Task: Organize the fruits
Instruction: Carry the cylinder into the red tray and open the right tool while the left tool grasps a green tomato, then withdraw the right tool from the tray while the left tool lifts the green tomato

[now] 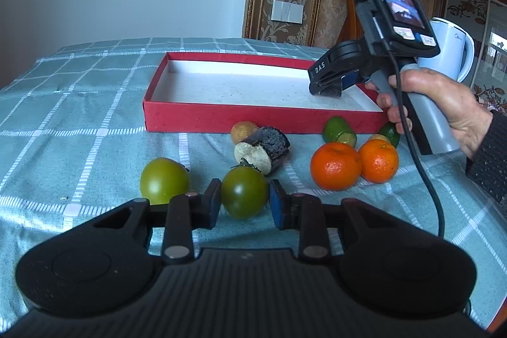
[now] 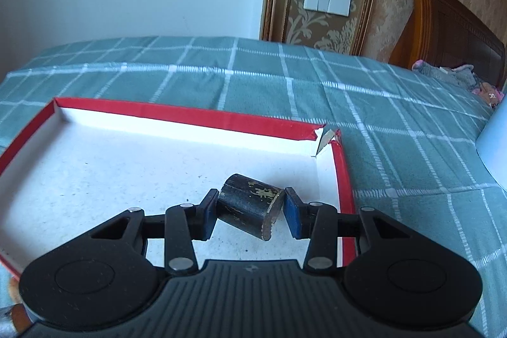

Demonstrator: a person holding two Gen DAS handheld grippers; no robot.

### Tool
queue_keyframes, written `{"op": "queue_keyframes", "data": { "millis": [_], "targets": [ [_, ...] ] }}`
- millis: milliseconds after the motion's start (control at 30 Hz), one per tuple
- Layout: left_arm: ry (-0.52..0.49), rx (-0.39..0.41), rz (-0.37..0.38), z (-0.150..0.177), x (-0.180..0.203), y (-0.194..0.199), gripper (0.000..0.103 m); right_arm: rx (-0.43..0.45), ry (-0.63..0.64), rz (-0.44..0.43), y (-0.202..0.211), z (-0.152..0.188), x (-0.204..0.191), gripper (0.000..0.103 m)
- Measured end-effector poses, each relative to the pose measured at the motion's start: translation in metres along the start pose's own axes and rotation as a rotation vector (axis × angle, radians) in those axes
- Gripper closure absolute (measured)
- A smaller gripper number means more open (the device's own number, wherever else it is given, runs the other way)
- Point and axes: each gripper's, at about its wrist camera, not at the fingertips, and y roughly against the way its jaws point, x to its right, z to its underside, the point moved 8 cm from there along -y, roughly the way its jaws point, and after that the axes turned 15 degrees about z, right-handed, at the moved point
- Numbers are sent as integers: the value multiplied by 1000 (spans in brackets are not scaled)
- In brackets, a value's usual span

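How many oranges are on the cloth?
2: the larger orange lies before the red box, the smaller orange touches its right side. More may hide behind the hand.

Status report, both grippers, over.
Left gripper open around green tomato. Right gripper over red tray, dark cylinder piece between its fingers. Nothing blocking.
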Motion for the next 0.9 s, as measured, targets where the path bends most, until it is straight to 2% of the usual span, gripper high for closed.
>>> {"op": "queue_keyframes", "data": {
  "millis": [300, 367, 467, 600, 733, 900],
  "targets": [
    [-1, -2, -1, 0, 1, 0, 75, -11, 3, -7, -2, 0, 1, 59],
    [-1, -3, -1, 0, 1, 0, 75, -9, 3, -5, 0, 0, 1, 56],
    [-3, -4, -3, 0, 0, -1, 74, 7, -44, -19, 7, -2, 9, 45],
    [-4, -5, -4, 0, 0, -2, 74, 56, -101, -49, 31, 1, 28, 44],
    [-8, -11, -4, 0, 1, -3, 74, 104, -122, -111, 70, 26, 53, 44],
    [-11, -12, -6, 0, 1, -4, 74, 125, -142, -137, 112, 77, 86, 40]
  ]
}}
